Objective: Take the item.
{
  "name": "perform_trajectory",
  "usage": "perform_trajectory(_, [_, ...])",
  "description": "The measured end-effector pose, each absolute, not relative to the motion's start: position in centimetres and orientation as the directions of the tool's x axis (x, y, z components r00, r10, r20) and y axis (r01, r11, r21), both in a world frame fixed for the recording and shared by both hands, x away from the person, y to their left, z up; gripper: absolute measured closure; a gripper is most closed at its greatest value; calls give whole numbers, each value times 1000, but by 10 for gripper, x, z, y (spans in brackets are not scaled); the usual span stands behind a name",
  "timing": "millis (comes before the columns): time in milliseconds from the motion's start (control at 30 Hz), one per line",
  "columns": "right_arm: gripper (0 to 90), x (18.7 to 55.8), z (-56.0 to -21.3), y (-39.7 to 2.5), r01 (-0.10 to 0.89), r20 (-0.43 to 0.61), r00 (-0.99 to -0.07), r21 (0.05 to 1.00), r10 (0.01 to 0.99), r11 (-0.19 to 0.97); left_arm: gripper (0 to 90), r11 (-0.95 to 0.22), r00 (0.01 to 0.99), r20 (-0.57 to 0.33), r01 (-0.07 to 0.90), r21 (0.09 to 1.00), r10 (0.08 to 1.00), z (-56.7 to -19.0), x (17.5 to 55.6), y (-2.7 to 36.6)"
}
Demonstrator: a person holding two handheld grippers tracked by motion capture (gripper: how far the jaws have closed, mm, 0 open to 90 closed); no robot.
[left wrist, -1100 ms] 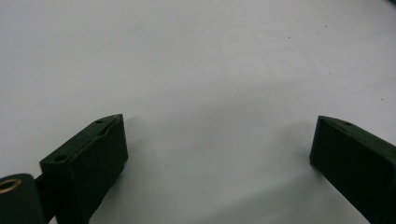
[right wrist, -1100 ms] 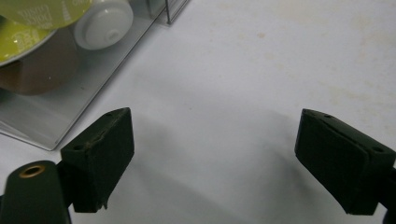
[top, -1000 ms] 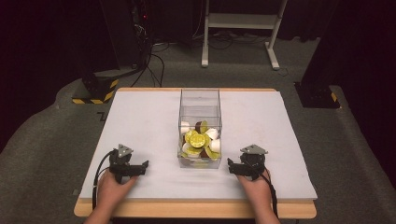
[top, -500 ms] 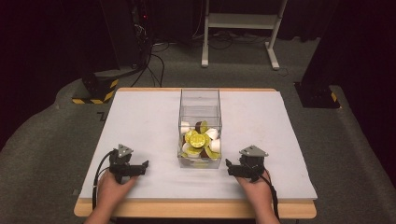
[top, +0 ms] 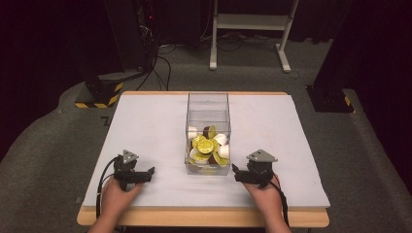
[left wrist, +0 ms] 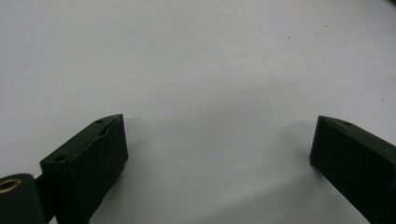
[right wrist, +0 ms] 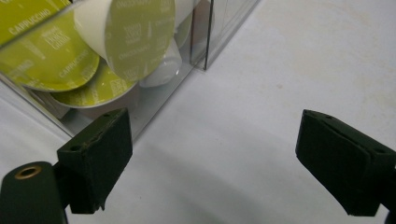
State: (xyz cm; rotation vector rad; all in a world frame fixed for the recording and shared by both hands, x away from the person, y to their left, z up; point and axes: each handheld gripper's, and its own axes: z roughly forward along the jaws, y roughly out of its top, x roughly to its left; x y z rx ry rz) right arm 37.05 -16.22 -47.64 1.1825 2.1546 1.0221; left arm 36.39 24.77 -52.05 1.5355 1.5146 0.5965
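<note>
Clear plastic box (top: 208,109) stands mid-table on white table cover (top: 145,126), long axis running away from person. Coffee capsules (top: 206,148) piled in box's near half: green foil lids, white cups, few brown.

Left gripper (top: 145,174) rests on cover near front edge, well left of box; jaws spread wide, nothing between them but bare cover.

Right gripper (top: 236,174) rests just right of box's near corner; jaws wide apart, empty. In right gripper view, its left jaw sits just beside box wall, "cappuccino" lids visible through wall.
</note>
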Motion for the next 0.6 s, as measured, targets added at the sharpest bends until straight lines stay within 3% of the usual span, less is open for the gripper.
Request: perform_trajectory(600, [108,378,-450,-168,461,-41,-486,837,873,296,42,123,145,-237,544,830,961,-521,364,248])
